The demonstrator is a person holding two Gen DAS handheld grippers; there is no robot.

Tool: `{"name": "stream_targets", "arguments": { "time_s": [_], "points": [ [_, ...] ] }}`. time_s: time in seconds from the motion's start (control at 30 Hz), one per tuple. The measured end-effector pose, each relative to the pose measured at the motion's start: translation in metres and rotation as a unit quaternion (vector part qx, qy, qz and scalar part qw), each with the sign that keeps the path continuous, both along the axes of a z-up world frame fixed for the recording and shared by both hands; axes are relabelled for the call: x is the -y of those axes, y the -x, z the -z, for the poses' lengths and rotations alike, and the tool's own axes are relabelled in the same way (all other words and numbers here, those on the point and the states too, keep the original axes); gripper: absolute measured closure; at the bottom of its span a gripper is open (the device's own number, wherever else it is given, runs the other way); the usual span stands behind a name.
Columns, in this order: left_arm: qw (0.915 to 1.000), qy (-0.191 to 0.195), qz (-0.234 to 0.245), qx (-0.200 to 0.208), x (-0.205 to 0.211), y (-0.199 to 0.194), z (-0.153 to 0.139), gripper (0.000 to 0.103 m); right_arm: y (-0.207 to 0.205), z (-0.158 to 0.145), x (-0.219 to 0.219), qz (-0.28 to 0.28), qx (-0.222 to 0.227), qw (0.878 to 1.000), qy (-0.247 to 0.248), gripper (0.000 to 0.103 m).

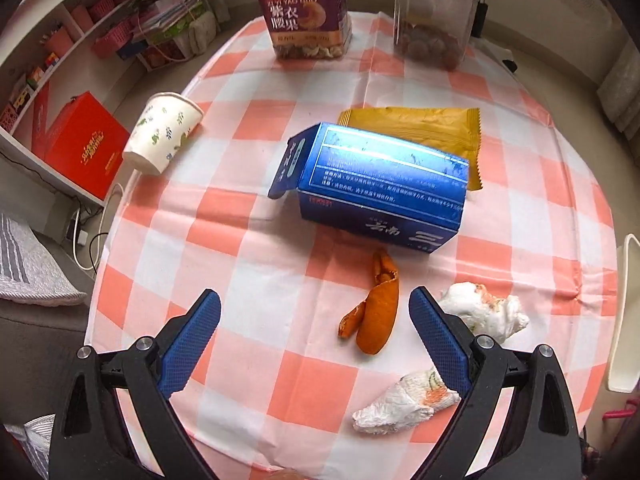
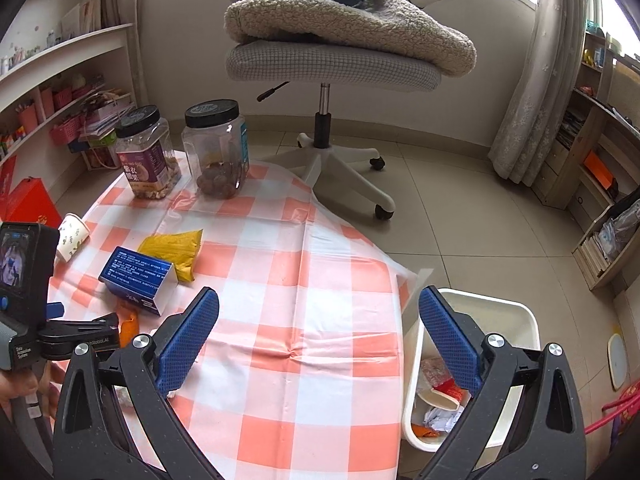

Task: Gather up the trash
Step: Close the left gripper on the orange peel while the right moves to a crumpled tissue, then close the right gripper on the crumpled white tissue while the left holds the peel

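Both claws are spread wide and hold nothing. The left gripper [image 1: 314, 312] hangs over the near part of the checked table [image 1: 256, 360], its fingers straddling open cloth — the orange peel [image 1: 376, 320] lies between the tips, nearer the right one. Beside the peel, two crumpled tissues [image 1: 484, 308] [image 1: 404, 404]. Beyond the peel lie the blue box [image 1: 380, 184], then the yellow wrapper [image 1: 424, 128]; a tipped paper cup [image 1: 164, 136] sits at the table's left edge.

The right gripper [image 2: 318, 312] straddles the table's right edge, with the white bin [image 2: 516, 312] — trash already inside — just off that edge.
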State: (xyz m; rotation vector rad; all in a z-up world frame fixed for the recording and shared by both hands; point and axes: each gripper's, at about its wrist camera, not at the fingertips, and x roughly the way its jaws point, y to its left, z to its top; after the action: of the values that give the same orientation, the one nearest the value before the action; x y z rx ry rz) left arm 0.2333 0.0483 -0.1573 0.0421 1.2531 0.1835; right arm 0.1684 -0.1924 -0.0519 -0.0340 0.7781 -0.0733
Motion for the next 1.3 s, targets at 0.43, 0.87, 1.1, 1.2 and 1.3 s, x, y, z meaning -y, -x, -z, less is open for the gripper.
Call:
{"name": "stream_targets", "arguments": {
  "time_s": [0.43,0.87,1.1,1.2,1.3],
  "points": [
    [0.9960,0.060,0.047,-0.046,-0.008,0.010,0.033,0.079,0.001,0.040,-0.055,-0.184,-0.074,0.980,0.009,0.007],
    [0.9906,0.132,0.033,0.016,-0.054,0.054,-0.061,0.084,0.035,0.108,-0.173,-0.426,-0.106,0.886,0.150,0.015],
    [0.9902,0.134,0.030,0.024,-0.059,0.050,-0.068,0.084,0.019,0.135,-0.180,-0.416,-0.145,0.888,0.129,0.048],
    [0.9904,0.135,0.019,0.023,-0.065,0.048,-0.065,0.084,0.015,0.130,-0.179,-0.402,-0.147,0.897,0.106,0.052],
    [0.9901,0.137,0.008,0.028,-0.072,0.048,-0.066,0.084,0.011,0.124,-0.175,-0.380,-0.147,0.910,0.076,0.054]
  ]
}}
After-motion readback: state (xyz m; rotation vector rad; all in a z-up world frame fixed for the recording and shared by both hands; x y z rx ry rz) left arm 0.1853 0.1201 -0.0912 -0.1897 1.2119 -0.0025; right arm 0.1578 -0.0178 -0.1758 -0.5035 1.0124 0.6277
